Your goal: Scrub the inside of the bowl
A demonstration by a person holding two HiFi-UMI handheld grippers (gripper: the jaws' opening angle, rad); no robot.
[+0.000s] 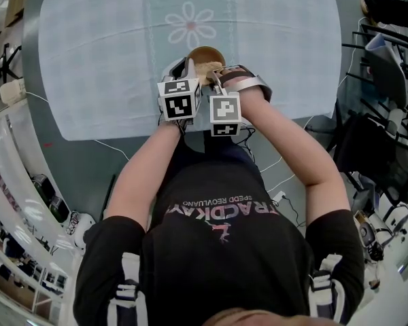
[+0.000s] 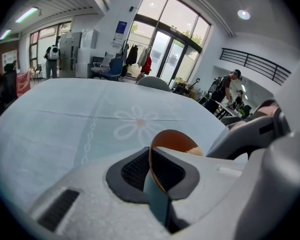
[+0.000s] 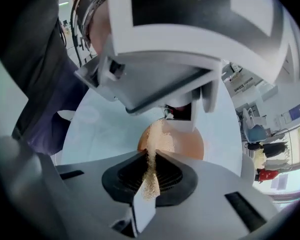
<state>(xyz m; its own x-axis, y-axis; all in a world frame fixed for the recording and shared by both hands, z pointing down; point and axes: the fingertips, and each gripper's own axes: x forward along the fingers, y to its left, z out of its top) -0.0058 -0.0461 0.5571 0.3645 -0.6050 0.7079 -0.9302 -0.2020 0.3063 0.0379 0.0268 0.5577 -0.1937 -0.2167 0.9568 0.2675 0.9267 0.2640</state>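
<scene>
A brown wooden bowl [image 1: 205,55] sits on the pale blue tablecloth [image 1: 109,60], just below its flower print. My left gripper [image 2: 155,167] is shut on the bowl's thin rim [image 2: 151,156], with one pad inside the bowl and one outside. My right gripper [image 3: 151,173] is shut on a tan scrub sponge [image 3: 160,140]. The sponge reaches down into the bowl [image 3: 187,145] and touches its inner surface. In the head view the left gripper [image 1: 190,68] and the right gripper [image 1: 214,75] stand side by side at the bowl's near edge, hiding much of it.
The cloth covers a round table [image 1: 34,80] whose near edge lies close in front of the person. Cables [image 1: 112,147] hang past that edge. Chairs, racks and other people [image 2: 229,86] are in the room far behind the table.
</scene>
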